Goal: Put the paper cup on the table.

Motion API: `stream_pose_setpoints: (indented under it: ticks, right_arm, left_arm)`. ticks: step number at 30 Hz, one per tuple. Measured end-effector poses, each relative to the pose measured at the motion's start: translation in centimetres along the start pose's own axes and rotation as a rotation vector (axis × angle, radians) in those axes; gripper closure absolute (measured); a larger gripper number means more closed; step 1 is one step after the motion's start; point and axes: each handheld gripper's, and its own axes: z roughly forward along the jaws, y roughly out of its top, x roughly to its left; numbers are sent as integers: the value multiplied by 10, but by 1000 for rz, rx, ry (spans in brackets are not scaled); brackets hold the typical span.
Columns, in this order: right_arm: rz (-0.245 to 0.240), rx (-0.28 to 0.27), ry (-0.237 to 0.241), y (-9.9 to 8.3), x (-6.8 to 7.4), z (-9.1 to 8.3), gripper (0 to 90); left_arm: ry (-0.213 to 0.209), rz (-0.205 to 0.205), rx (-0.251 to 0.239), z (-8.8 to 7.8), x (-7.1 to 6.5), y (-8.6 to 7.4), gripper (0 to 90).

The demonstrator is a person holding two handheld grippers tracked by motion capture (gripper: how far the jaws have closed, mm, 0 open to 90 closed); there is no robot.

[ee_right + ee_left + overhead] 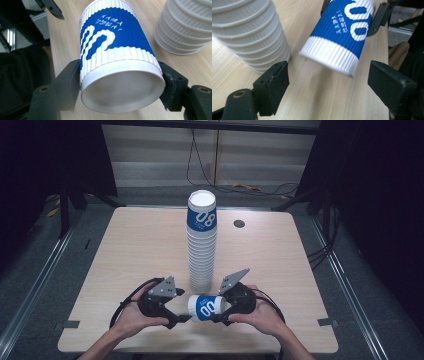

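Where the surface (125, 250) lies nearest the person, one blue-and-white paper cup (205, 307) is held on its side, pinched at its closed base by the fingers of the right gripper (220, 312); its inside is turned away and cannot be told; the left gripper (181, 318) is held just beside its mouth end, fingers spread and apart from it; behind, one tall stack of nested cups (202, 240) is stood upright; dark surroundings and a grey floor with cables are seen beyond.

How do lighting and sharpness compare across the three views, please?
High view: the pale wooden table is evenly lit, the surroundings are dark, and the image is rather soft. Left gripper view: the tall stack of white ribbed paper cups blurs up close. Right gripper view: the blue-and-white ribbed paper cup is sharp, its base shaded.
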Motion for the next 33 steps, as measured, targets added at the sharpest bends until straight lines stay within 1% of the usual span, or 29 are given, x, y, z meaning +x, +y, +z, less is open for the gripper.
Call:
stream_pose_setpoints:
  ticks: [1, 3, 4, 5, 6, 7, 8, 10, 12, 14, 15, 16, 18, 20, 22, 25, 26, 28, 30, 31, 33]
  right_arm:
    - [1, -15, -7, -2, 0, 0, 288]
    - [10, -18, -17, -4, -1, -1, 287]
    - [14, -23, -27, -5, -2, -2, 287]
    - [21, -42, -16, -7, -3, -3, 287]
    - [38, -65, -2, -8, -4, -4, 287]
    - [44, -74, -4, -10, -5, -6, 287]
    - [50, -83, -4, -11, -6, -6, 287]
    - [57, -105, -1, -14, -8, -7, 286]
    - [54, -135, -26, -17, -7, -9, 285]
    - [55, -180, -38, -19, -7, -11, 285]
    - [61, -210, -35, -20, -7, -12, 285]
    - [61, -227, -27, -21, -8, -13, 285]
    - [57, -254, -28, -22, -8, -14, 284]
    - [55, -282, -19, -25, -8, -13, 284]
    - [52, -295, -22, -27, -8, -10, 283]
    - [65, -327, -14, -31, -8, -8, 282]
    - [71, -342, -6, -32, -9, -8, 282]
    - [82, -375, 16, -34, -10, -8, 283]
    - [88, -413, 38, -36, -11, -7, 283]
    - [87, -423, 39, -37, -11, -7, 283]
    - [91, -441, 45, -36, -10, -7, 282]
  left_arm:
    - [2, -26, -26, -1, 2, -1, 174]
    - [1, -54, -57, -3, 7, -3, 174]
    - [-11, -64, -72, -4, 9, -4, 174]
    - [-20, -74, -85, -5, 10, -5, 175]
    - [-25, -85, -100, -5, 11, -5, 174]
    - [-29, -88, -115, -6, 12, -6, 174]
    - [-36, -101, -134, -7, 12, -7, 174]
    - [-31, -108, -152, -8, 12, -8, 174]
    - [-37, -123, -174, -9, 13, -10, 174]
    - [-39, -127, -183, -9, 13, -11, 174]
    - [-41, -131, -183, -9, 13, -12, 174]
    - [-43, -136, -185, -8, 13, -12, 174]
    - [-53, -135, -205, -8, 12, -14, 174]
    - [-47, -134, -213, -7, 11, -15, 174]
    - [-56, -140, -222, -6, 10, -16, 174]
    - [-54, -140, -233, -6, 9, -16, 166]
    - [-57, -139, -226, -7, 9, -15, 166]
    - [-53, -138, -243, -10, 8, -14, 165]
    - [-70, -154, -258, -11, 7, -14, 164]
    - [-72, -154, -262, -12, 7, -13, 161]
    - [-62, -153, -271, -13, 7, -13, 159]
